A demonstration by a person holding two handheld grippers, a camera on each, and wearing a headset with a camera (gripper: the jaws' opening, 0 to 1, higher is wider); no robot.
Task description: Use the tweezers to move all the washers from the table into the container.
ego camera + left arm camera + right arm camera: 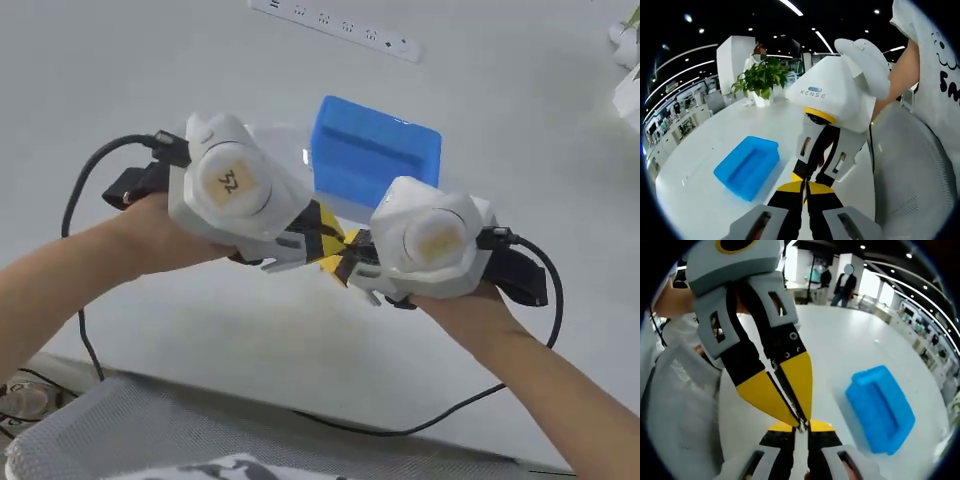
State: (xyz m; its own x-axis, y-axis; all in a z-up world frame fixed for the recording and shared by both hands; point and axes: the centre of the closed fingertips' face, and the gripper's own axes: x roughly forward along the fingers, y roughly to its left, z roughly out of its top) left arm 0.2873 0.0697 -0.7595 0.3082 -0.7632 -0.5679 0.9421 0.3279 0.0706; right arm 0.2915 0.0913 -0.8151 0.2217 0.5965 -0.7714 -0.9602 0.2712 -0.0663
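1. The person is holding both grippers up over the white table, nose to nose, with the tips meeting in the middle.
2. The left gripper points across at the right gripper. A hand is wrapped around the back of each and a black cable trails off both.
3. In the right gripper view, the left gripper has its yellow jaws pinched narrow on a thin dark strip. That looks like the tweezers, lying along the seam between the jaws and poking out at the tip.
4. The end of the tweezers lands right at the slit of the right gripper. Those jaws are pulled in close with only a sliver between them. Honestly I can't tell if they're actually clamped on it or just touching.
5. It's the same story in the left gripper view. The left gripper has its yellow tips squeezed together, and the right gripper comes straight down onto them.
6. The blue plastic container sits on the table just past the grippers, open side up. It shows on the left in the left gripper view and on the right in the right gripper view.
7. A white power strip lies further back on the table and a potted plant stands at the far end.
8. A grey mesh chair is in front of the person.
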